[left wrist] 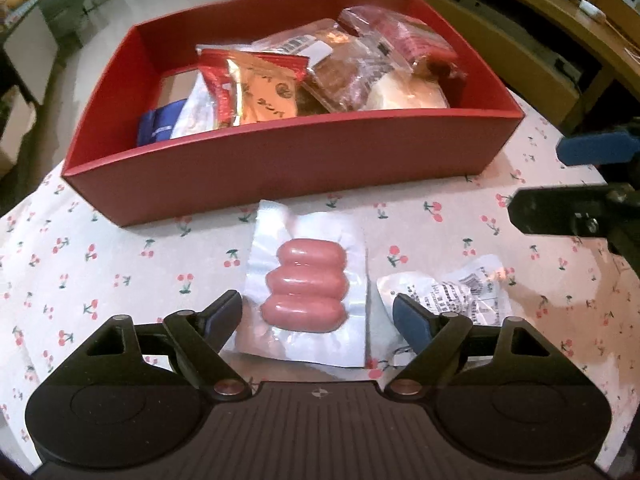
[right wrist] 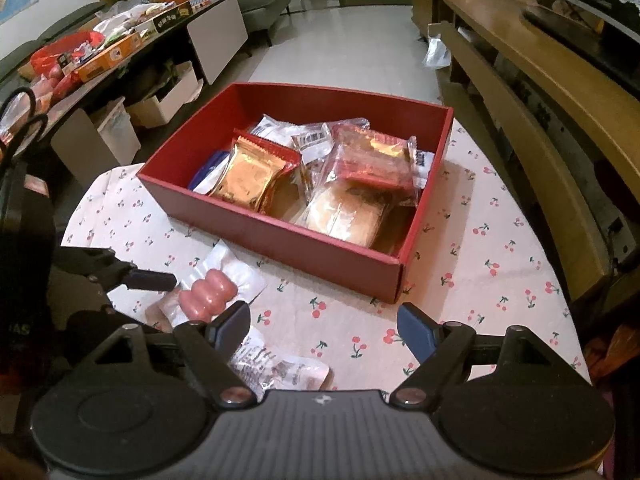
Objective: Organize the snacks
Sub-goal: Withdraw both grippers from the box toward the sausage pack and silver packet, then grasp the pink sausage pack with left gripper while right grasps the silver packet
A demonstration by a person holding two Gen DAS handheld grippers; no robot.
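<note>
A red box (left wrist: 280,168) stands on the cherry-print tablecloth and holds several snack packets, among them a gold and red one (left wrist: 256,92). A clear vacuum pack of pink sausages (left wrist: 306,284) lies in front of the box. My left gripper (left wrist: 318,312) is open, its fingers on either side of the pack's near end. A crumpled white printed packet (left wrist: 452,292) lies to its right. In the right wrist view the box (right wrist: 280,240), the sausage pack (right wrist: 208,292) and the white packet (right wrist: 276,364) show. My right gripper (right wrist: 324,328) is open and empty above the cloth.
The right gripper's fingers (left wrist: 568,216) enter the left wrist view from the right edge. A wooden cabinet (right wrist: 540,120) runs along the right of the table. A cluttered counter (right wrist: 100,48) with boxes stands at the left. The table edge curves near the box's corners.
</note>
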